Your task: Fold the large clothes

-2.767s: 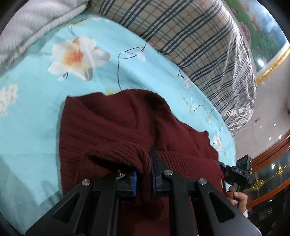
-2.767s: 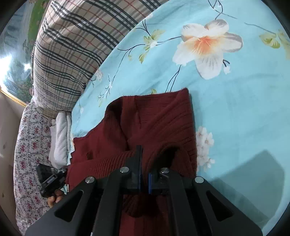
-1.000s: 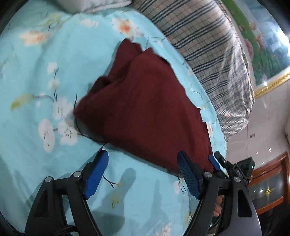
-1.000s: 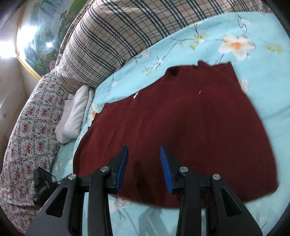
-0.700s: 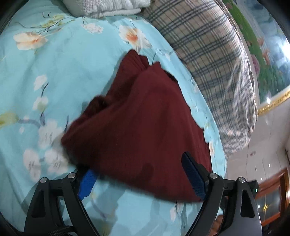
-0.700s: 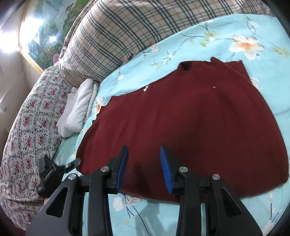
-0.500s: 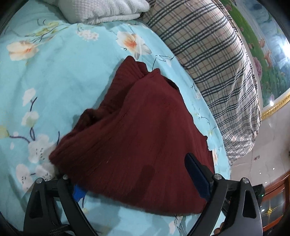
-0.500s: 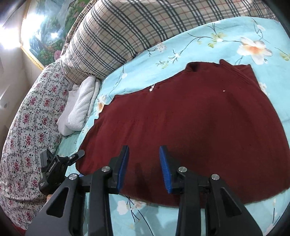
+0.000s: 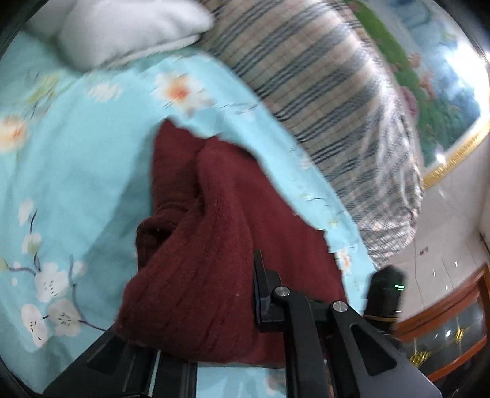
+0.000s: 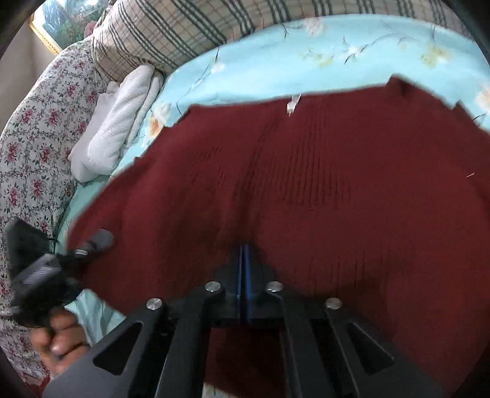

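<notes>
A dark red knit sweater (image 9: pixel 214 214) lies partly folded on a light blue floral bedsheet (image 9: pixel 76 153). In the left wrist view my left gripper (image 9: pixel 245 290) is closed on the sweater's near edge; thick fabric bunches over the left finger and hides it. In the right wrist view the sweater (image 10: pixel 306 183) spreads wide. My right gripper (image 10: pixel 244 260) has its blue pads pressed together on the sweater's near edge. The left gripper (image 10: pixel 88 245) shows at the sweater's left corner.
A plaid pillow (image 9: pixel 321 107) and a white folded towel (image 9: pixel 122 27) lie at the head of the bed. A floral quilt (image 10: pixel 36 137) lies along the left side in the right wrist view. A wooden cabinet (image 9: pixel 444 330) stands beyond the bed.
Both grippers were open over the near edge of the sweater. Both have since moved in and closed on that edge, and the fabric now bunches at the left gripper.
</notes>
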The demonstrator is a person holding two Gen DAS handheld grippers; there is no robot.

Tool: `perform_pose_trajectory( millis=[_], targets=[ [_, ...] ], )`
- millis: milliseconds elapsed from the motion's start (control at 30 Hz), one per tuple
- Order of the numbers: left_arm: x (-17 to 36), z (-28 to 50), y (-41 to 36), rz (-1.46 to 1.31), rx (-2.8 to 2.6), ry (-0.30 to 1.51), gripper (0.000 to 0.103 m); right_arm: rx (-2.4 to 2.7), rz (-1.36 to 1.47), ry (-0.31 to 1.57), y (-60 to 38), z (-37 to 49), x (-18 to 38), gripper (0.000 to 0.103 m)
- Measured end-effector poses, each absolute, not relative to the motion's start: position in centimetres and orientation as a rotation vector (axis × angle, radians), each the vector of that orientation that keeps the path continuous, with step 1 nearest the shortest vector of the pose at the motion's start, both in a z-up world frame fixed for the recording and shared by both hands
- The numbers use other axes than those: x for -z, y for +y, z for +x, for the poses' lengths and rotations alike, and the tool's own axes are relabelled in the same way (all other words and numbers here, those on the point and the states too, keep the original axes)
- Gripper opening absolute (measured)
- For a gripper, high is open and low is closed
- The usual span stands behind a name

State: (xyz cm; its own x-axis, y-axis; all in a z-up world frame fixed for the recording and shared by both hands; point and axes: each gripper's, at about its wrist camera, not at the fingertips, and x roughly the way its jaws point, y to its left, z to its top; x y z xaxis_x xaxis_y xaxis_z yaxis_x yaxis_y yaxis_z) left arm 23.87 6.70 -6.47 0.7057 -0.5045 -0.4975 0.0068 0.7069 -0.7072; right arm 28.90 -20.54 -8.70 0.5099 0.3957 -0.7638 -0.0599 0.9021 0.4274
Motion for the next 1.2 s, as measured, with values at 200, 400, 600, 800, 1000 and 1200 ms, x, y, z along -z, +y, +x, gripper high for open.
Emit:
perform_pose_trajectory(
  millis=[200, 400, 600, 800, 1000, 1200],
  targets=[
    [0.9, 24.0, -0.3, -0.588, 0.492, 0.682, 0.01, -0.351, 0.458, 1.021, -21.6, 28.8, 9.0, 0.0],
    [-0.3, 25.4, -11.3, -0.329, 0.603, 0.75, 0.01, -0.334, 0.853, 0.831, -32.4, 24.1, 7.2, 0.003],
    [5.0, 26.0, -21.3, -0.046, 0.578, 0.852, 0.01, -0.26, 1.105, 0.703, -41.8, 19.7, 8.2, 0.035],
    [5.3, 24.4, -22.6, 0.039, 0.527, 0.806, 0.011, -0.319, 1.008, 0.737, -40.6, 20.5, 7.2, 0.06],
    [5.2, 23.8, -21.7, 0.048, 0.541, 0.779, 0.011, -0.385, 0.909, 0.812, -38.8, 24.0, 6.3, 0.075],
    [5.4, 22.9, -21.9, 0.077, 0.554, 0.77, 0.011, -0.427, 0.861, 0.89, -37.3, 29.6, 7.0, 0.071]
  ],
)
